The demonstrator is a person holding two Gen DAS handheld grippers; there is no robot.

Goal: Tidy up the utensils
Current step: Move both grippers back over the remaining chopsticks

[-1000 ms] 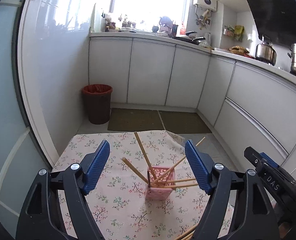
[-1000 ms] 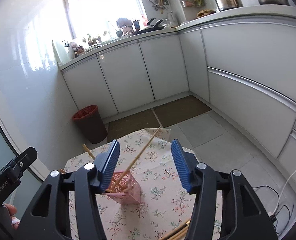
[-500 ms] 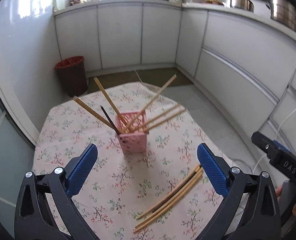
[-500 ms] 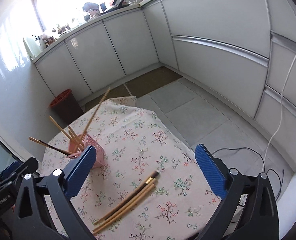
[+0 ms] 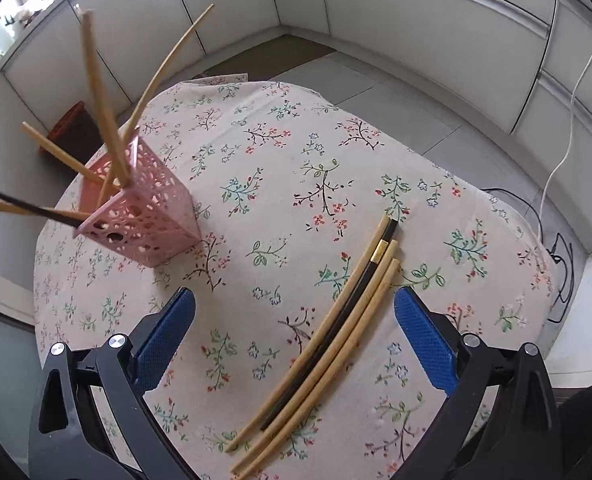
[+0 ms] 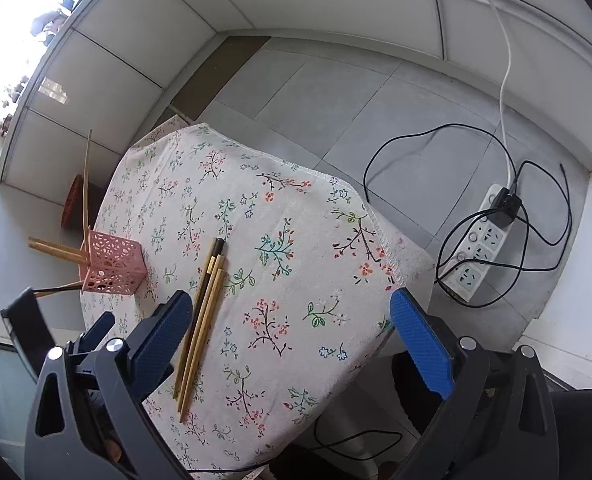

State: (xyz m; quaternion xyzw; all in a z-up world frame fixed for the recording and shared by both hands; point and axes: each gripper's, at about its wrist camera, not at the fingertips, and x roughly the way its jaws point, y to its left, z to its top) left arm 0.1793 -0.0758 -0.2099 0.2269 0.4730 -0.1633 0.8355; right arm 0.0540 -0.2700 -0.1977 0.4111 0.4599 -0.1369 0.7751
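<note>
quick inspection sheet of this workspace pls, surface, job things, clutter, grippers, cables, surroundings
surface: small table under a floral cloth.
job's things: pink holder at the left, several chopsticks leaning out of it; loose chopsticks, three light and one black, side by side on the cloth.
clutter: nothing seen on the cloth.
grippers: left gripper open, above the loose chopsticks; right gripper open, nothing between its fingers.
cables: power strip on the floor, with black and white cables around it.
surroundings: white cabinets, tiled floor, red bin.

Floral tablecloth (image 6: 296, 216) centre frame; white power strip (image 6: 481, 245) with black cables (image 6: 396, 148) right; red bin (image 5: 72, 126) left; white cabinets (image 5: 436, 24) top.
</note>
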